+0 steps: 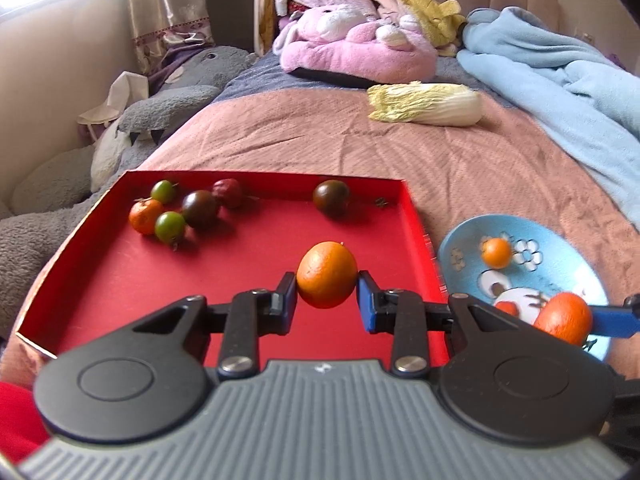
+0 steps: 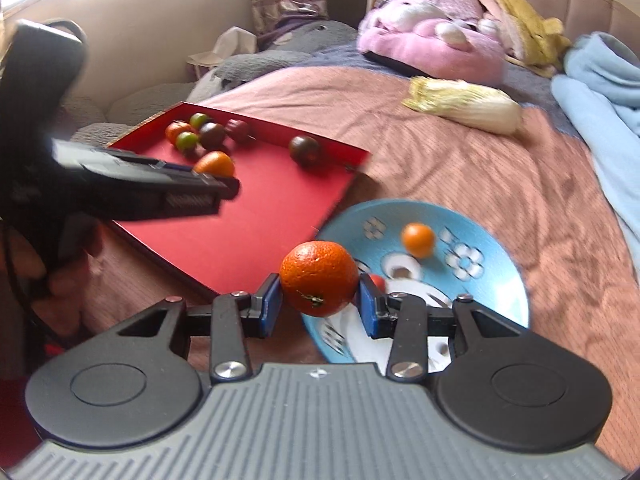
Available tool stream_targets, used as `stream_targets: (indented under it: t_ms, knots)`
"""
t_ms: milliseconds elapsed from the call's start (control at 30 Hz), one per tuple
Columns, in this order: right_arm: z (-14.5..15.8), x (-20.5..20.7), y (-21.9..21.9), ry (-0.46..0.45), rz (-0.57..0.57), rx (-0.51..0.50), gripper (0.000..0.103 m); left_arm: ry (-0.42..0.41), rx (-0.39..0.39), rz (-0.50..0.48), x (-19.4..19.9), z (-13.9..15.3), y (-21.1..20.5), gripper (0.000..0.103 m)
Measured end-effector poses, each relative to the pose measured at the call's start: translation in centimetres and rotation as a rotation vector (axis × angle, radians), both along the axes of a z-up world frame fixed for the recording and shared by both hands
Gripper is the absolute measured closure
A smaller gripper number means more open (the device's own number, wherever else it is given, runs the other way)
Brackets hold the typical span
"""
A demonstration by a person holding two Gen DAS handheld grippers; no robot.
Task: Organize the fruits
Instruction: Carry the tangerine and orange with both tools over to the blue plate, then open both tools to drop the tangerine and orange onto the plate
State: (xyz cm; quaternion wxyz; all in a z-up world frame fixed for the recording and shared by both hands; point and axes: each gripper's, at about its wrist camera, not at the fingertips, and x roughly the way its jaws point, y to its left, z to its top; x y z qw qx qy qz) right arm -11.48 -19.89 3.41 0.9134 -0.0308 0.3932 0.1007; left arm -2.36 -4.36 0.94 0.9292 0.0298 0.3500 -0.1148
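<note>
Gripping one smooth orange [image 1: 327,274] between its blue pads, long axis upright, the left tool [image 1: 326,294] hangs over the near right part of the red cardboard tray [image 1: 120,280]. Six small round fruits lie at the tray's far side: two green, one orange, three dark. Right of the tray, a glossy blue plate [image 1: 560,236] holds one small orange.

In the right wrist view, the right tool [image 2: 319,300] clamps one round, pebbly tangerine [image 2: 319,280], stem scar facing the camera, above the blue plate's [image 2: 500,248] near rim. One small orange fruit [image 2: 418,239] sits on the plate; the red tray [image 2: 260,216] lies left of it on the pink bedspread [image 2: 460,168].
</note>
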Motion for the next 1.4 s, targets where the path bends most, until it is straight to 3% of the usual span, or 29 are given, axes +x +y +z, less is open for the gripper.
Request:
stream_targets:
  t_ms: [433,600,800,1100,1233,1400]
  knots:
    - [-3.3,-0.6,-6.5,0.057,-0.161,-0.013,0.057,0.025,-0.027,-0.171,0.4,-0.2,-6.8,0.068]
    - [-4.3,0.4,-6.6,0.071,-0.162,-0.014,0.057,0.046,-0.034,-0.206,1.7,-1.0,-8.4,0.068]
    - [-5.2,1.7,-5.9,0.090,-0.145,-0.032,0.057,0.027,0.009,-0.283,1.5,-1.9,-10.0,0.068]
    - [-5.2,1.7,-5.5,0.101,-0.146,-0.057,0.056,0.022,-0.009,-0.298,1.6,-1.7,-9.9,0.067]
    - [-4.4,1.5,-5.0,0.078,-0.139,-0.066,0.037,-0.006,-0.022,-0.286,1.3,-1.1,-9.5,0.051]
    - [-3.4,1.2,-4.0,0.058,-0.111,-0.083,0.035,-0.011,-0.038,-0.259,1.2,-0.7,-8.7,0.045]
